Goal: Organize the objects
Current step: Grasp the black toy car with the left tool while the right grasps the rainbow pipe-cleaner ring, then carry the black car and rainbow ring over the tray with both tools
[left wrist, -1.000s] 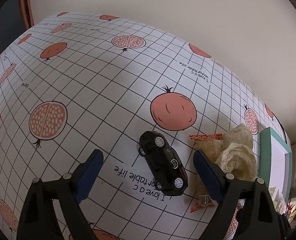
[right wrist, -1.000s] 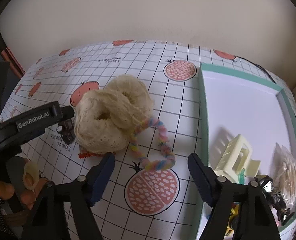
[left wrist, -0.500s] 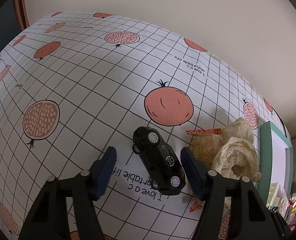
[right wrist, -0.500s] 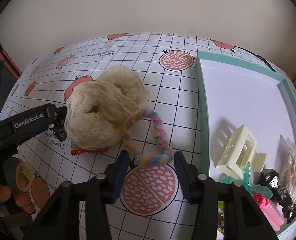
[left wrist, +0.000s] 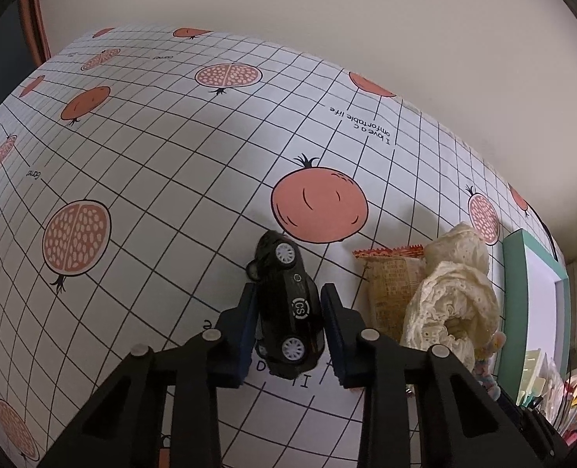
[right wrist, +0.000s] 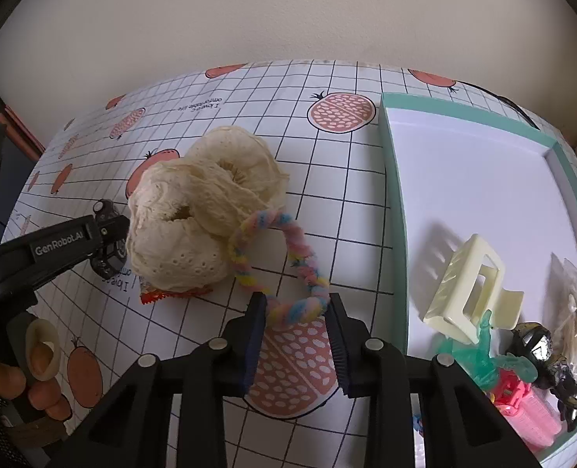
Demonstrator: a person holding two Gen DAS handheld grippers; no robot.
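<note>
Left jaws: my left gripper (left wrist: 288, 323) has narrowed from wide to a close pinch on the black toy car (left wrist: 286, 304); the pads sit against its two sides, and I cannot tell whether it is off the cloth yet.
Right jaws: my right gripper (right wrist: 296, 331) has closed in too, from wide to narrow, and now pinches the near loop of the pastel chenille ring (right wrist: 278, 269).
Car's place: mid-table on the pomegranate tablecloth (left wrist: 152, 148), just left of the snack packet (left wrist: 392, 292).
Ring's place: on the cloth between the cream scrunchies (right wrist: 206, 214) and the left wall of the teal tray (right wrist: 393, 210).
Tray: its near right corner already holds the yellow hair claw (right wrist: 469, 284) and small toys.
Meaning: both grasps look set, so I judge lifting and carrying to the tray comes next.
Risk: the ring is soft and touches the scrunchies, so it may drag them.
</note>
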